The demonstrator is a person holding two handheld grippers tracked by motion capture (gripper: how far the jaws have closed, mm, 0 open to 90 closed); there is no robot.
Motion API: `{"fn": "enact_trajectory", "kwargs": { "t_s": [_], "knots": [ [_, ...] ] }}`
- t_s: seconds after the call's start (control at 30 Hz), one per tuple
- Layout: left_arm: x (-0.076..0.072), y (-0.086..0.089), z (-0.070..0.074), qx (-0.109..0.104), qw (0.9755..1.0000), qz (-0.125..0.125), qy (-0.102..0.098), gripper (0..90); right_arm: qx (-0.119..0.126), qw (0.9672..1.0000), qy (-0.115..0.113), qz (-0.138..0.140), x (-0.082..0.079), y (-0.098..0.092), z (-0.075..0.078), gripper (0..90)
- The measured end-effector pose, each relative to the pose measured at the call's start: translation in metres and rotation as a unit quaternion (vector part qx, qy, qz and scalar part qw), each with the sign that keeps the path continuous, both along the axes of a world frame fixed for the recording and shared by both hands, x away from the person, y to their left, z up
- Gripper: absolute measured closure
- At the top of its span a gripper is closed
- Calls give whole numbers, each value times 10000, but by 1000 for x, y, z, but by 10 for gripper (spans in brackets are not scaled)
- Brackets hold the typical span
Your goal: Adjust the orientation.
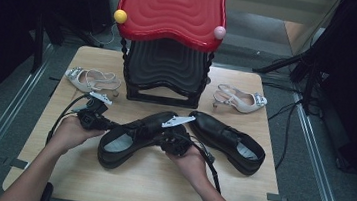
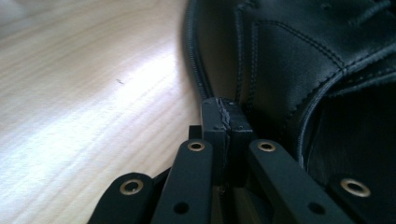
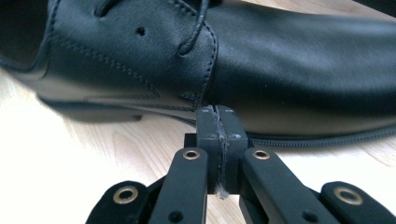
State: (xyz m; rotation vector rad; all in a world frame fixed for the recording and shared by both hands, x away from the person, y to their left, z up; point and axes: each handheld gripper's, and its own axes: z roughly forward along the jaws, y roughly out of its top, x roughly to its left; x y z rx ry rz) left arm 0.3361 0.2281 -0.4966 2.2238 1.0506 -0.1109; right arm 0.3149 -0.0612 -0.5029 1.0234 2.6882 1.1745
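Two black leather lace-up shoes lie on the wooden table (image 1: 148, 178). The nearer shoe (image 1: 135, 136) sits between my two hands; the other black shoe (image 1: 227, 141) lies to its right. My left gripper (image 1: 109, 123) is shut with nothing between its pads, its tips against the heel end of the nearer shoe (image 2: 289, 60). My right gripper (image 1: 161, 140) is also shut and empty, its tips touching that shoe's side (image 3: 261, 70) just above the sole. Each gripper's own view shows its pads pressed flat together.
A red and black stacked stand (image 1: 169, 34) rises at the back centre of the table. A pale heeled sandal (image 1: 90, 79) lies at the back left, and a second one (image 1: 241, 100) at the back right. Dark floor and cables surround the table.
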Motion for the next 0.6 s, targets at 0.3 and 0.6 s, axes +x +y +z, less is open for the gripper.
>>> {"fn": "enact_trajectory", "kwargs": {
  "t_s": [0.3, 0.6],
  "knots": [
    [-11, -16, -4, -87, 9999, -73, 107, 900, 9, 9996, 152, -218, 6, -12, 3, 900],
    [-21, -31, -6, -197, 9996, -2, 177, 900, -28, 9990, 251, -380, 11, -21, 5, 900]
  ]
}}
